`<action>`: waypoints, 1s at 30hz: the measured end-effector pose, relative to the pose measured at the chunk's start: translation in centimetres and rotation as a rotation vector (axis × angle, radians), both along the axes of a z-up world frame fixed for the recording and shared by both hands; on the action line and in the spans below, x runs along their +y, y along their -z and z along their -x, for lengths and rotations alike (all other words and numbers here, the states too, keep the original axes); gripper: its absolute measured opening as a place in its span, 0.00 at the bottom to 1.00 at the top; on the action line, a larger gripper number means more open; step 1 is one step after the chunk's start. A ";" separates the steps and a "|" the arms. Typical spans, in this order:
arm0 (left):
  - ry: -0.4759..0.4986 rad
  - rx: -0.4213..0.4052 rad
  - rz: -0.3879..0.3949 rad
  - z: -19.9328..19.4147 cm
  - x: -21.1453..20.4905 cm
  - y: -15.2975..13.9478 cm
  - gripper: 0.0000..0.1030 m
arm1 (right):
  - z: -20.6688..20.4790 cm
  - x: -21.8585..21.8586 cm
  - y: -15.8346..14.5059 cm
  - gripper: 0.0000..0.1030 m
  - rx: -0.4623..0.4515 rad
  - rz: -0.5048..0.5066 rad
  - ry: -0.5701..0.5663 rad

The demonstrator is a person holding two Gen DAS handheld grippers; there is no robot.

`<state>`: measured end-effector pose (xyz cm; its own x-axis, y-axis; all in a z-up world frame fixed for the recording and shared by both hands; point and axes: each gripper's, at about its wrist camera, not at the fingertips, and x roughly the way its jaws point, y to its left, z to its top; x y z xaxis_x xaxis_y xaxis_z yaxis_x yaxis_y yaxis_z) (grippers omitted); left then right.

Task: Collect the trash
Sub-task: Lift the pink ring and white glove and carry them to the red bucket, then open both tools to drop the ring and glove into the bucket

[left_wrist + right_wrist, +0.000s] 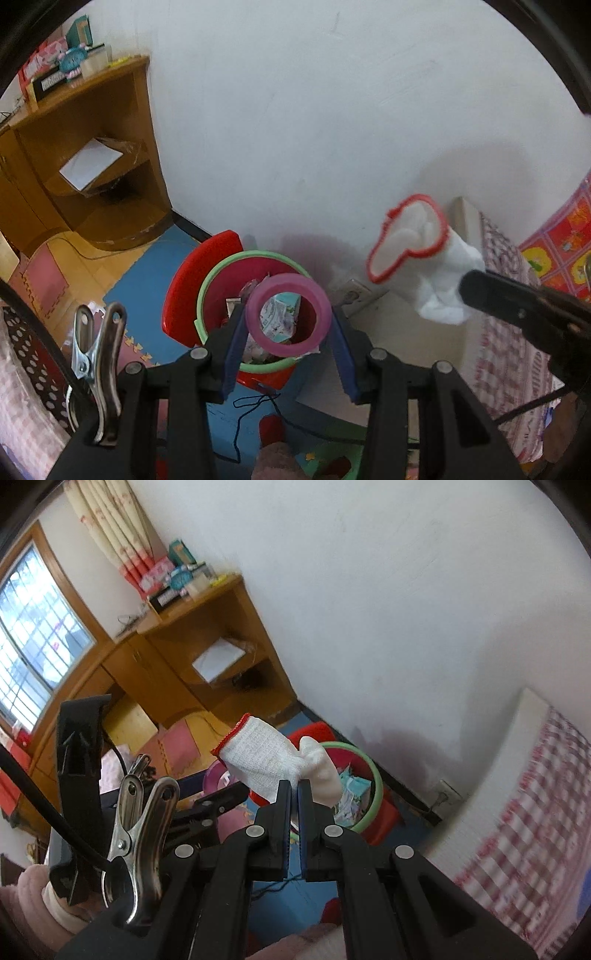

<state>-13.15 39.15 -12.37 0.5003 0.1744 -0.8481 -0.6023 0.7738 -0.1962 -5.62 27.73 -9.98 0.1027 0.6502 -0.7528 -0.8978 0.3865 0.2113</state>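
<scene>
My left gripper [289, 314] is shut on a pink ring-shaped roll [291, 282], its blue pads pressing on either side. The roll hangs right above a red bin with a green rim [207, 295] that is full of paper trash. At the right of the left wrist view, my right gripper [471, 291] holds a white knit glove with a red cuff [406, 236] in the air beside the bin. In the right wrist view the right gripper [294, 788] is shut on that glove [266, 760]. The bin [376, 786] lies beyond it and the pink roll [214, 775] shows at the left.
A wooden corner shelf [110, 147] with boxes on top stands at the left against the white wall. A red lid [192, 277] leans behind the bin. A wall socket [354, 295] sits low beside it. A bed with a checked cover [517, 812] runs along the right. Foam mats [147, 280] cover the floor.
</scene>
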 end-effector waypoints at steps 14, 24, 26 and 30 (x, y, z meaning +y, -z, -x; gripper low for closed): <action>-0.019 0.080 0.107 -2.6 5.2 11.8 0.44 | -4.9 10.1 10.0 0.04 0.075 0.226 -0.011; -0.062 0.150 0.202 -4.0 7.3 18.5 0.44 | -8.0 15.4 16.5 0.04 0.102 0.369 -0.008; -0.063 0.165 0.198 -4.4 7.3 19.6 0.44 | -8.6 16.1 18.1 0.04 0.114 0.401 -0.002; -0.059 0.219 0.212 -5.5 7.3 22.6 0.44 | -9.5 16.9 20.6 0.04 0.130 0.459 0.006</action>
<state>-7.69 46.46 -35.00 0.2962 0.0050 -0.9551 -0.6906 0.6919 -0.2106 3.85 44.65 -30.58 -0.0090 0.2472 -0.9689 -0.8726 0.4712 0.1283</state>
